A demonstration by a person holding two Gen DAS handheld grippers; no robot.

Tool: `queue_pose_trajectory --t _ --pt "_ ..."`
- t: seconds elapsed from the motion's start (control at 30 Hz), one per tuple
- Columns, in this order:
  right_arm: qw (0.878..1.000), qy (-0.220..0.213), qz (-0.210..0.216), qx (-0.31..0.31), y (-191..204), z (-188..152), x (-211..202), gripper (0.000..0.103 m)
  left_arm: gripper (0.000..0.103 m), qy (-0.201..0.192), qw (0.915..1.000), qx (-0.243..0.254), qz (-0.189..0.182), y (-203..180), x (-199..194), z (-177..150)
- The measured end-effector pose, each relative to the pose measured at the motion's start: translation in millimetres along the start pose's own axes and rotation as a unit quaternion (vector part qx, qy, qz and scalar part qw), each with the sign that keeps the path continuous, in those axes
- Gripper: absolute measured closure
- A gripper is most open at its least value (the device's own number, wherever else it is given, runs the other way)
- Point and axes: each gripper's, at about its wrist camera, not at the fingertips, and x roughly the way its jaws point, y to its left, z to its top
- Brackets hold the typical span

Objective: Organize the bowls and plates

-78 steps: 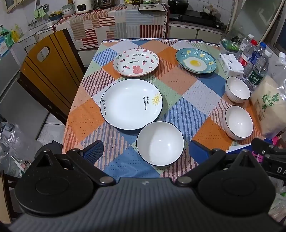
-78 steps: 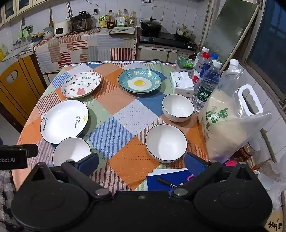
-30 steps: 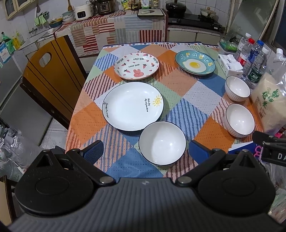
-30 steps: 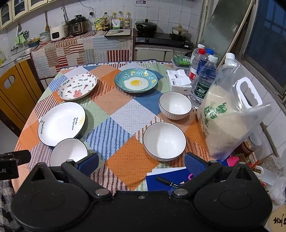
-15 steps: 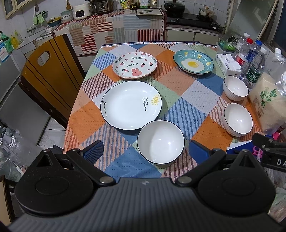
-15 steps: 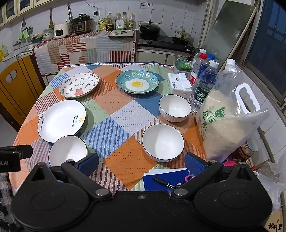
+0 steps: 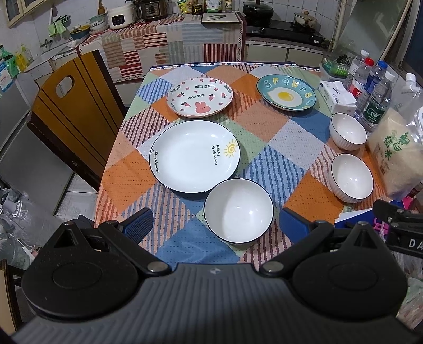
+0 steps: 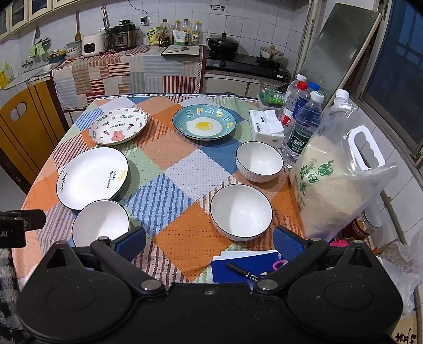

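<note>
Fingers of the left gripper (image 7: 215, 225) and right gripper (image 8: 208, 240) spread wide, holding nothing. Three plates and three bowls sit apart on the table (image 8: 174, 230).

A table (image 8: 182, 238) covered with a patchwork cloth was set before a white-tiled wall (image 8: 238, 16). Behind the table, a counter (image 8: 127, 68) was draped in striped fabric. A dark window (image 8: 396, 66) was seen right of the table, a yellow wooden chair (image 7: 71, 111) at its left.
</note>
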Motion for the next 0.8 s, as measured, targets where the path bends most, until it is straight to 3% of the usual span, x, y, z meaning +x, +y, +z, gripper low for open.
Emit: queue_pose_trajectory --t 0.33,0.47,0.63,0.7,0.8 --pt "1.0 -0.001 -0.005 0.004 1.3 -1.5 6.2 0.0 0.001 0.0 0.9998 0.005 -0.022 6.4 3.6 3.0" --pt "0.999 -0.035 0.021 0.005 4.6 4.6 0.4 0.0 0.002 -0.025 0.998 -0.031 -0.048 27.2 0.4 11.4" --pt "0.995 -0.076 0.033 -0.048 24.2 20.8 -2.6 0.0 0.002 -0.071 0.9975 0.004 0.002 47.5 3.5 27.1" --pt "0.991 -0.104 0.046 -0.064 32.2 28.3 -3.3 0.0 0.001 -0.073 0.9971 0.02 -0.001 58.3 10.9 35.3" --pt "0.979 -0.153 0.105 -0.084 40.5 35.2 0.5 0.0 0.001 -0.08 0.9962 0.032 -0.015 71.5 21.8 47.1"
